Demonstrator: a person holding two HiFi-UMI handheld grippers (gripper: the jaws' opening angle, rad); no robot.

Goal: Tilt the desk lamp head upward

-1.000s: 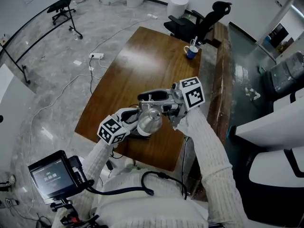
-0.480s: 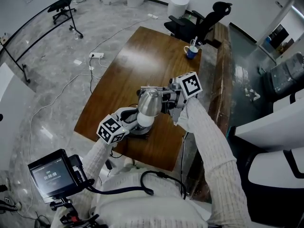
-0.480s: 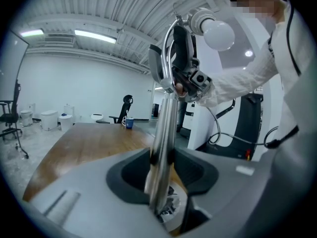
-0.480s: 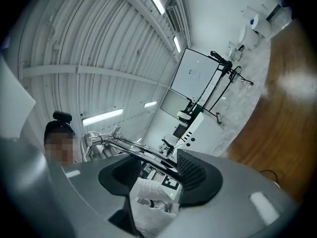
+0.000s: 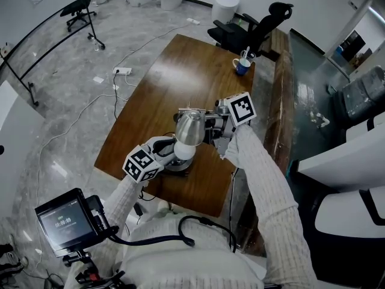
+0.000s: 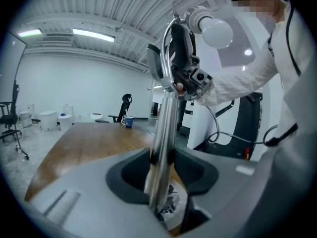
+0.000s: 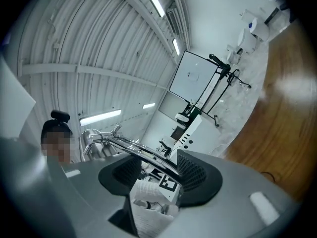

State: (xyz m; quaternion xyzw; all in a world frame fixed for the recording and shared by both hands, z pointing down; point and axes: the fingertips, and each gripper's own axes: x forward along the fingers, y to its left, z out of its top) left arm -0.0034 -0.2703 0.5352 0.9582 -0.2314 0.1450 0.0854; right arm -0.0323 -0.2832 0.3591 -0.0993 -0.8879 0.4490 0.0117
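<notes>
A chrome desk lamp stands near the front of the wooden desk point(image 5: 180, 71). Its shade point(image 5: 190, 129) is tipped so the white bulb point(image 5: 182, 151) faces me. My left gripper point(image 5: 170, 156) is shut on the lamp's upright pole point(image 6: 163, 128) just above the base, and its pads point(image 6: 190, 170) press the pole from both sides. At the lamp's top, my right gripper point(image 5: 206, 125) is shut on the thin chrome arm point(image 7: 141, 151) that carries the head. From the left gripper view the bulb point(image 6: 216, 31) shows high up, with the right gripper point(image 6: 193, 78) beside it.
A blue mug point(image 5: 242, 65) sits at the desk's far corner beside a black office chair point(image 5: 255, 26). The desk's right edge runs along a darker wooden strip point(image 5: 281, 101). A black cable point(image 5: 231, 197) hangs off the front edge. A power strip point(image 5: 122, 70) lies on the floor to the left.
The lamp head has swung upward: the shade rose and the bulb now points out toward me. The right gripper rolled and lifted slightly with it. The left gripper stayed put.
</notes>
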